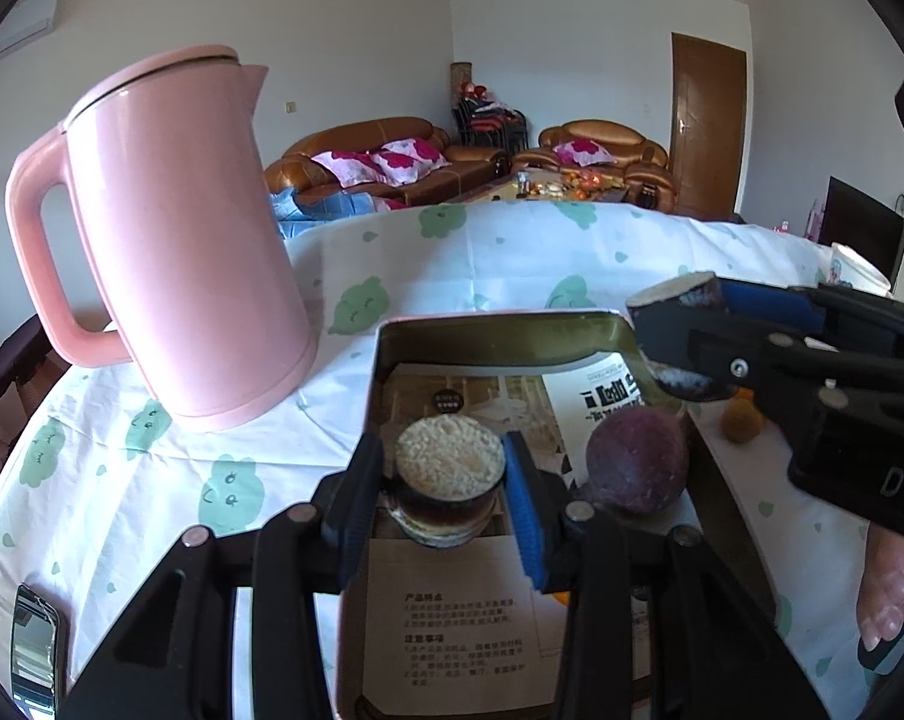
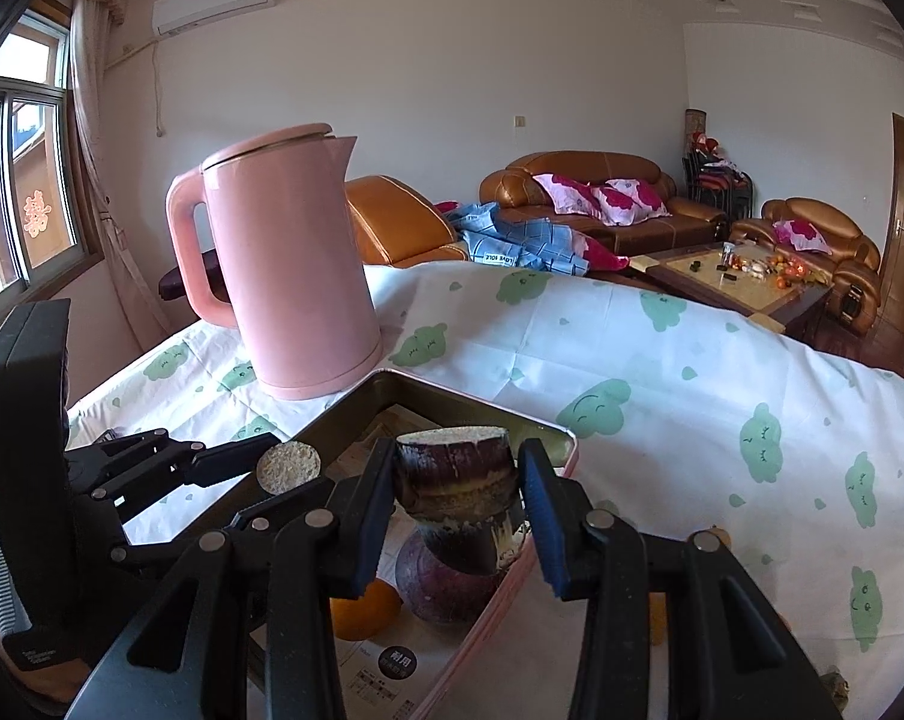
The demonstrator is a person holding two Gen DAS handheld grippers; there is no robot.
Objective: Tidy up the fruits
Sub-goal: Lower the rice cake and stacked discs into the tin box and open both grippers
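Living room with brown leather sofas (image 2: pixel 601 204) behind a worktop (image 2: pixel 661 372) draped in a white cloth printed with green clouds. Pink kettle (image 1: pixel 176 240) upright on the cloth, just beside the far corner of a metal tray (image 1: pixel 499 336) lined with printed paper. Left gripper (image 1: pixel 446 480) clenched on a short sugarcane piece (image 1: pixel 449 474) held over the tray, long axis along the view, pale cut end facing the camera. Right gripper (image 2: pixel 457 480) clamped on a second sugarcane chunk (image 2: pixel 454 468), purple-skinned, long axis roughly upright, cut face up, hanging above the tray's right edge. Purple round fruit (image 1: pixel 637 462) resting inside the tray by its right wall. Orange fruit (image 2: pixel 365 612) in the tray beside it. Small brownish fruit (image 1: pixel 742 420) on the cloth outside the tray.
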